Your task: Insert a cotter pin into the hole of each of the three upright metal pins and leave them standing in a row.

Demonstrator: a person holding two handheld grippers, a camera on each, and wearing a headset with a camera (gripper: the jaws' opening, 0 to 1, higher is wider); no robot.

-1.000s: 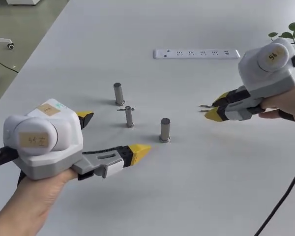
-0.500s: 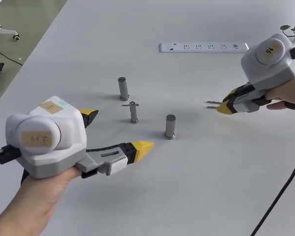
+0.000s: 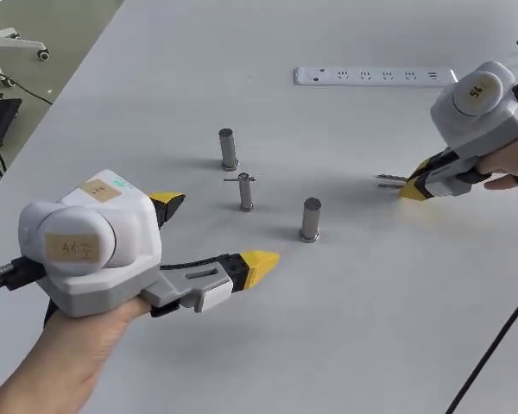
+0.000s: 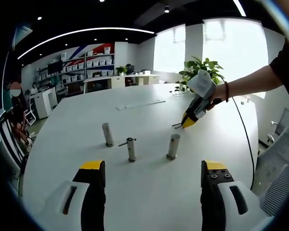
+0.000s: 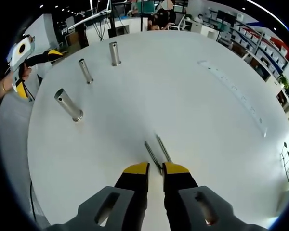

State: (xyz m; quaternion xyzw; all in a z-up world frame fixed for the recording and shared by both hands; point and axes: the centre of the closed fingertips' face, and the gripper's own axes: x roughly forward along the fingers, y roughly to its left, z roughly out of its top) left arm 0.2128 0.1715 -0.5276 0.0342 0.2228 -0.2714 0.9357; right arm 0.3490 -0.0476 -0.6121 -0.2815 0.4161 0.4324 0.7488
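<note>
Head view: only cam shifted; R tongs (image 3: 407,188) still pinch cotter pin (image 3: 388,180), well right of pinned mid post (image 3: 245,191); L tongs (image 3: 217,228) gape empty; 2 more to fit.

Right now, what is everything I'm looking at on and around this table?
Table: one, white, under everything.
Pins: three, grey metal, upright in a row mid-table.
Cotter pins: two, metal; one through the middle pin, one gripped at right.
Power strip: one, white, far side of table.
Plant: one, green, beyond the table.
Left tongs: white, yellow tips, open, near left.
Right tongs: same colours, shut on a cotter pin.
Hands: two, holding the tongs.
</note>
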